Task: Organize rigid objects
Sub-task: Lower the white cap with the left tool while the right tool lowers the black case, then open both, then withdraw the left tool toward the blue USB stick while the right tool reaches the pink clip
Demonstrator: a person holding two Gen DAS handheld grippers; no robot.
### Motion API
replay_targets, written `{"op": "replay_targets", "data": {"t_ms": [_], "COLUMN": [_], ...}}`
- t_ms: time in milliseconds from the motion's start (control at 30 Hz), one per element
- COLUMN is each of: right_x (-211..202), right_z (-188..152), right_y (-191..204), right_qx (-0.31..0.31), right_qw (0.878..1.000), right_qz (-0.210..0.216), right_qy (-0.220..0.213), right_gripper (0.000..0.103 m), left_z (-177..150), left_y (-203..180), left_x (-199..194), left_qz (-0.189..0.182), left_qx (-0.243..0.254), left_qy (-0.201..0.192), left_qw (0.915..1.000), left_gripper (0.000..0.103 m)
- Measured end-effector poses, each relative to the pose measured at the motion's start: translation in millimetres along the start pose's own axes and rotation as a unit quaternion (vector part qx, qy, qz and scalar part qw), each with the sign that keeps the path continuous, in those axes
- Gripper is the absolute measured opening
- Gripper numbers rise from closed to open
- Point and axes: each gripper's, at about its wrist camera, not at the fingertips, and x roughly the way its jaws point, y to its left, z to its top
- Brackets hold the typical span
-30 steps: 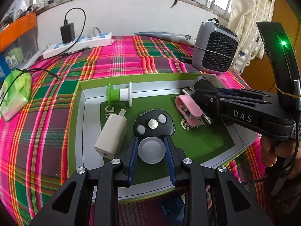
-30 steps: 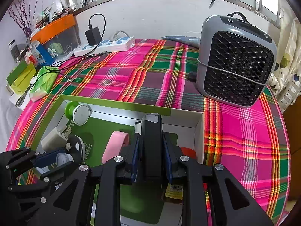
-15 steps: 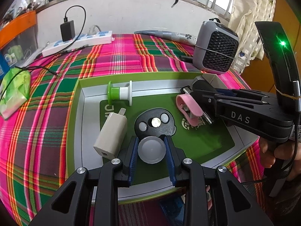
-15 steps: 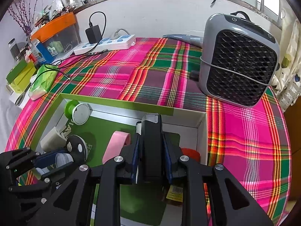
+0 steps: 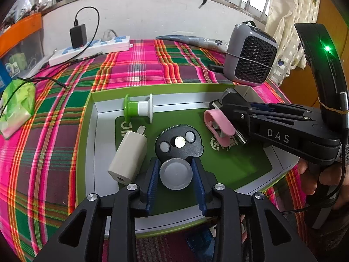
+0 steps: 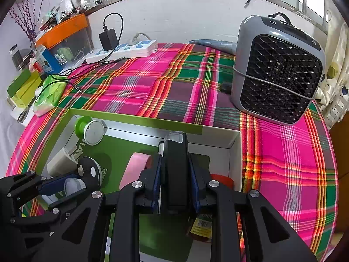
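Observation:
A green and white tray [image 5: 93, 118] lies on the plaid table. In it are a green and white spool [image 5: 137, 108], a beige plug adapter [image 5: 128, 155], a pink clip [image 5: 218, 125] and a black disc piece with a grey round cap [image 5: 175, 173]. My left gripper [image 5: 175, 174] is shut on the grey cap of that black piece. My right gripper [image 6: 175, 172] is shut on a black rectangular device [image 6: 175, 163], held over the tray's right part [image 6: 236, 152]. The right gripper also shows in the left wrist view [image 5: 235, 107], beside the pink clip.
A grey heater fan [image 6: 277, 67] stands at the back right. A white power strip with a black charger [image 6: 122, 50] lies at the back. A green packet [image 6: 49, 95] and boxes [image 6: 24, 87] sit at the left edge.
Both grippers have kept their hold. The views have shifted only slightly, with the tray and its objects in nearly the same places.

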Motion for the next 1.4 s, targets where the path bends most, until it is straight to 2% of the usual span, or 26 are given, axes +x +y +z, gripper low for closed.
{"op": "replay_targets", "data": {"t_ms": [333, 500, 867, 1400], "right_x": [0, -3, -4, -19], "right_z": [0, 0, 0, -3], "right_y": [0, 0, 2, 7], "right_qx": [0.005, 0.005, 0.005, 0.008], "right_qw": [1.000, 1.000, 1.000, 1.000], "right_qz": [0.003, 0.007, 0.003, 0.006], "right_qy": [-0.001, -0.006, -0.010, -0.027], "right_gripper": [0.025, 0.034, 0.035, 0.036], "left_z": [0, 0, -1, -5], "left_y": [-1, -1, -3, -8], "left_x": [-1, -1, -6, -27], "left_qz": [0.005, 0.006, 0.002, 0.024], "left_qx": [0.002, 0.001, 0.003, 0.011], "left_qy": [0.000, 0.000, -0.008, -0.026], "left_qw": [1.0000, 1.0000, 1.0000, 0.9993], "left_gripper": [0.035, 0.036, 0.039, 0.040]}}
